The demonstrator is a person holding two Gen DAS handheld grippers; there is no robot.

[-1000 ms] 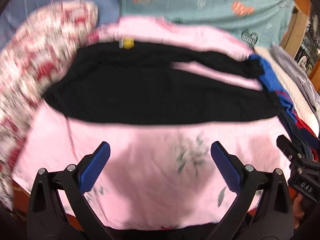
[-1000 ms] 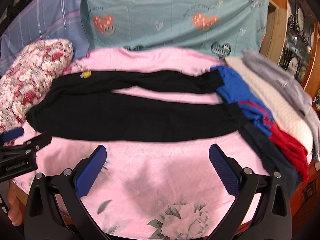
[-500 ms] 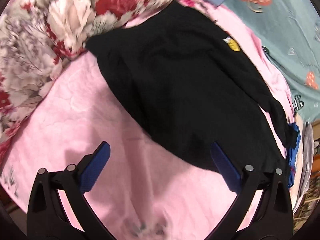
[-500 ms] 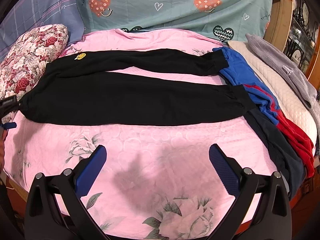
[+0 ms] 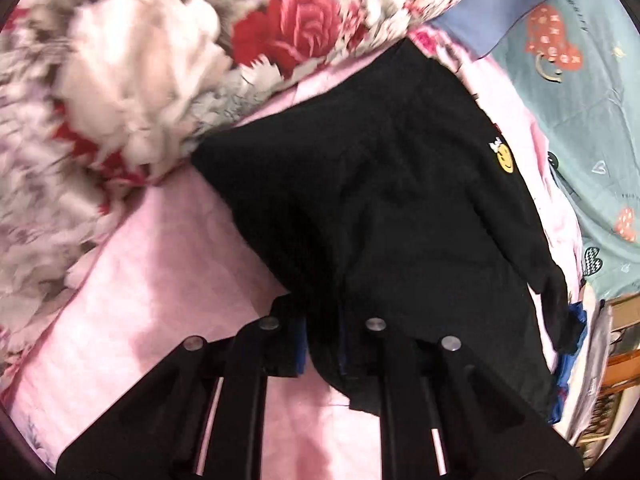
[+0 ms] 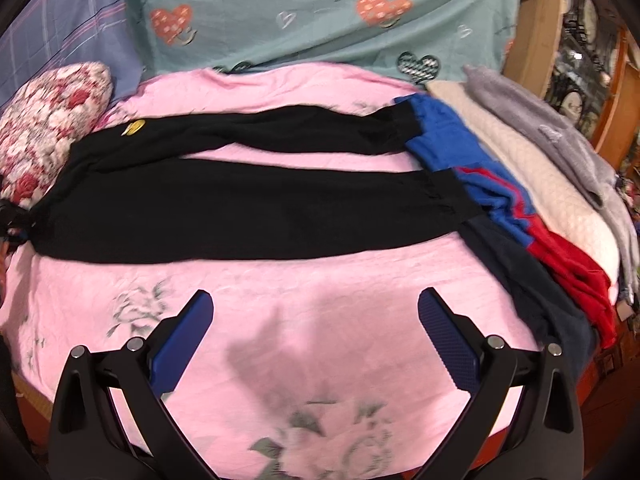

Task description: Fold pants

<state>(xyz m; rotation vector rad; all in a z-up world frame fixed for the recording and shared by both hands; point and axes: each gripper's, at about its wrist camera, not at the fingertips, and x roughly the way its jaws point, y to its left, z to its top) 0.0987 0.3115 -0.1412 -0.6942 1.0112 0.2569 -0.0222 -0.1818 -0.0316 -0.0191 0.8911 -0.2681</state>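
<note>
Your left gripper (image 5: pixel 322 354) has its jaws closed on the waist edge of the black pants (image 6: pixel 240 196); the pants lie flat across the pink blanket (image 6: pixel 320 292), waist beside the floral pillow (image 6: pixel 44 120); your right gripper (image 6: pixel 316 336) hangs above the blanket, jaws wide, holding nothing.

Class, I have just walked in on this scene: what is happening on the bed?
A person is starting to fold black pants spread flat on a pink bedspread. The left tool has closed on the waist end beside the floral pillow. The right tool hovers open over bare bedspread, holding nothing.
</note>
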